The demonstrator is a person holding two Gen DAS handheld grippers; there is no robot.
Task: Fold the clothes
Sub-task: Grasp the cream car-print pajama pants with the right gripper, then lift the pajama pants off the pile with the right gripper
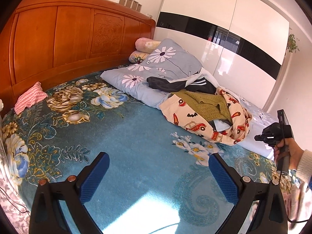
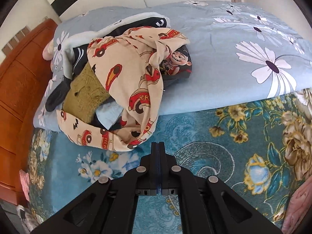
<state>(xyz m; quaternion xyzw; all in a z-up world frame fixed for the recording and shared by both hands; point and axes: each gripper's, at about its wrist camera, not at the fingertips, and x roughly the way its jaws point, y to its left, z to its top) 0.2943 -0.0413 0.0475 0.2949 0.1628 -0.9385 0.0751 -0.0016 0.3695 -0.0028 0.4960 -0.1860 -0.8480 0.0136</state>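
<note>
**Clothes heaped at the quilt's edge, both claws off the pile**

The left claw (image 1: 159, 173) hangs over the teal floral bedspread (image 1: 136, 128) with its blue-padded fingers (image 1: 95, 177) spread wide and nothing between them. The right claw (image 2: 158, 146) has its fingers pressed flat together, holding nothing, its tip just short of the pile's near hem.

The clothes lie in an unfolded heap on the pale blue daisy-print quilt (image 2: 224, 44), spilling onto the bedspread: a cream garment printed with red cars and bats (image 2: 126, 74) wraps over an olive knitted sweater (image 2: 85, 95), a black top with white stripes (image 1: 187, 84) and a dark shirt bearing a cartoon face (image 2: 178, 62). A pink zigzag cloth (image 1: 30, 97) lies well apart, beside the orange wooden headboard (image 1: 74, 39).
</note>
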